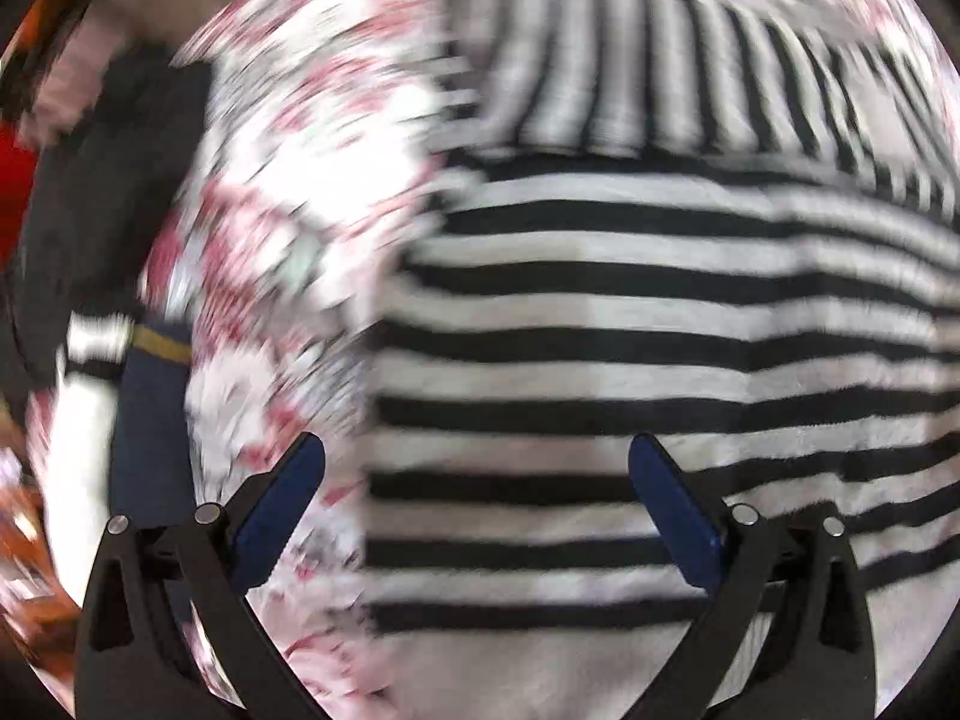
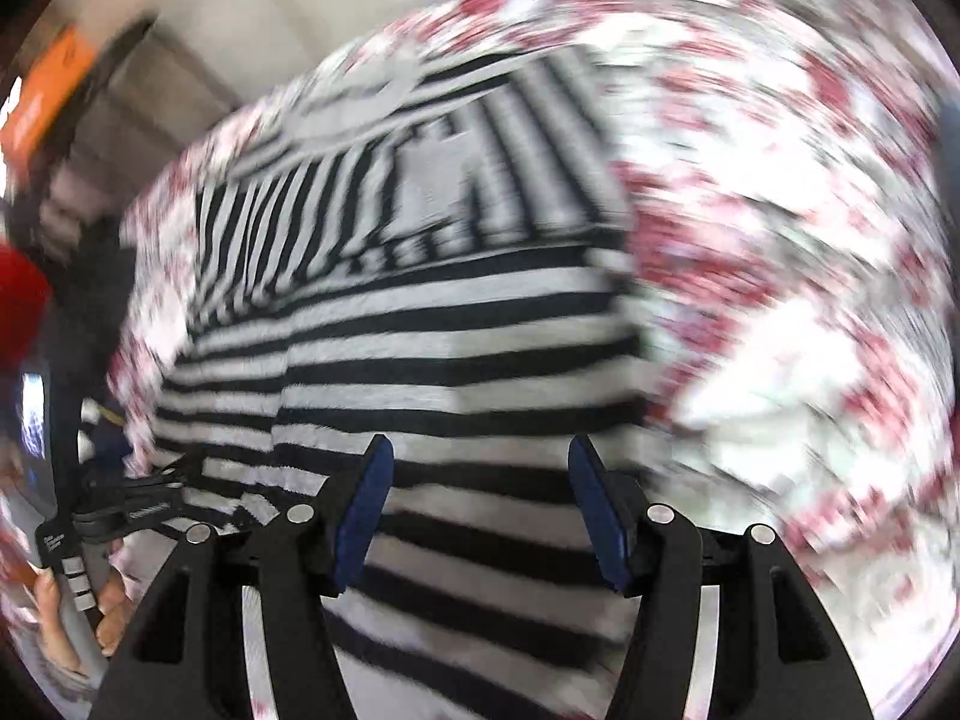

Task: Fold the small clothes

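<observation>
- My left gripper (image 1: 477, 468) hangs over the striped garment (image 1: 630, 312), its fingers spread wide with nothing between the blue pads (image 1: 282, 516).
- My right gripper (image 2: 480, 468) also points down at the stripes, its fingers released and empty.
- The black-and-white garment lies on a red-and-white floral cloth (image 1: 288, 198), its upper part folded so the stripes there run the other way.
- At the left edge of the right view, a hand (image 2: 57, 618) holds the other gripper's handle.
- Both views are blurred.
</observation>
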A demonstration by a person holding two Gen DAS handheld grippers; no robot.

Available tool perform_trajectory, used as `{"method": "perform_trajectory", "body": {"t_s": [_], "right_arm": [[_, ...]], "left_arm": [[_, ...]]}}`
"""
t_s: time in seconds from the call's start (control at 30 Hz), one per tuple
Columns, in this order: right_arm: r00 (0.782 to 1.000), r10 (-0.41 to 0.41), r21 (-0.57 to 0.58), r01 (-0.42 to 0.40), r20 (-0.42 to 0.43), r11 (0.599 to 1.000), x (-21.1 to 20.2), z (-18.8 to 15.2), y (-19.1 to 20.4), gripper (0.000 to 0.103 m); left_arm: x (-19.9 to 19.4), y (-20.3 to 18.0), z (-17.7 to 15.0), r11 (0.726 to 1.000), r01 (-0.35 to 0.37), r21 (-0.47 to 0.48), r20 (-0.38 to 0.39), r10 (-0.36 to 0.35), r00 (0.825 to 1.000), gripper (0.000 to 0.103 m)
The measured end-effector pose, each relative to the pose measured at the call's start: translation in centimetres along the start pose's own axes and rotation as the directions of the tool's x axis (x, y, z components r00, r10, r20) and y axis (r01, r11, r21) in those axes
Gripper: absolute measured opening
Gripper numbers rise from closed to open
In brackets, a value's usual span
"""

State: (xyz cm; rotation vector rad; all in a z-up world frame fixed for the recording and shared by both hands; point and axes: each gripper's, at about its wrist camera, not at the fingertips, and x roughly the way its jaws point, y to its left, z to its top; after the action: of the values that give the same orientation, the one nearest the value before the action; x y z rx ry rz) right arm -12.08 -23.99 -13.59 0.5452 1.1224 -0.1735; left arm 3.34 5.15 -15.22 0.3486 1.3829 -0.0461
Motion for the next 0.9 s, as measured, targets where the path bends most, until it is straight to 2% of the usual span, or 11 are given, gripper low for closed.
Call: {"method": "perform_trajectory", "body": {"t_s": [0.1, 0.17, 0.2, 0.37, 0.47, 0.53, 0.63, 0.77, 0.8, 0.87, 0.9], "right_arm": [[0.998, 0.053, 0.113, -0.054, 0.015, 0.992, -1.5, -1.1, -3.9, 0.061], [0.997, 0.08, 0.161, -0.082, 0.018, 0.984, -2.1, -2.1, -6.1, 0.06], [0.995, 0.094, 0.167, -0.096, 0.016, 0.981, -2.2, -2.7, -6.6, 0.055], [0.989, 0.15, 0.103, -0.15, 0.015, 0.983, -2.6, -4.5, -6.5, 0.051], [0.981, 0.193, 0.098, -0.192, -0.009, 0.977, -2.1, -4.2, -5.5, 0.046], [0.974, 0.224, 0.087, -0.22, -0.04, 0.972, -1.6, -4.1, -4.7, 0.046], [0.98, 0.178, 0.045, -0.174, -0.092, 0.984, -0.6, -4.5, -3.8, 0.046], [0.97, 0.218, 0.072, -0.211, -0.104, 0.975, -0.8, -4.7, -4.0, 0.046], [0.968, 0.228, 0.074, -0.221, -0.109, 0.973, -0.7, -4.7, -4.0, 0.046], [0.966, 0.229, 0.066, -0.222, -0.117, 0.973, -0.6, -4.8, -3.8, 0.046], [0.966, 0.227, 0.061, -0.221, -0.121, 0.973, -0.5, -4.9, -3.6, 0.046]], "left_arm": [[-0.3, 4.4, -1.0, 0.981, 0.141, -0.133, -0.014, -0.144, 0.989, 0.099], [0.3, 6.5, -2.0, 0.959, 0.211, -0.188, -0.032, -0.221, 0.975, 0.099], [0.9, 7.2, -2.7, 0.948, 0.243, -0.207, -0.048, -0.258, 0.965, 0.098], [2.5, 7.4, -4.6, 0.923, 0.33, -0.2, -0.104, -0.355, 0.929, 0.098], [2.7, 6.7, -4.3, 0.89, 0.408, -0.202, -0.115, -0.436, 0.893, 0.098], [2.8, 5.8, -4.3, 0.874, 0.441, -0.204, -0.118, -0.469, 0.875, 0.098], [3.5, 5.6, -4.1, 0.863, 0.455, -0.217, -0.147, -0.49, 0.859, 0.098], [3.9, 6.0, -4.3, 0.804, 0.531, -0.268, -0.151, -0.58, 0.801, 0.097], [3.6, 6.0, -4.4, 0.785, 0.559, -0.267, -0.143, -0.606, 0.782, 0.095], [2.8, 5.8, -4.6, 0.765, 0.596, -0.243, -0.137, -0.635, 0.76, 0.081], [2.6, 4.7, -4.7, 0.775, 0.59, -0.226, -0.141, -0.625, 0.768, 0.068]]}}
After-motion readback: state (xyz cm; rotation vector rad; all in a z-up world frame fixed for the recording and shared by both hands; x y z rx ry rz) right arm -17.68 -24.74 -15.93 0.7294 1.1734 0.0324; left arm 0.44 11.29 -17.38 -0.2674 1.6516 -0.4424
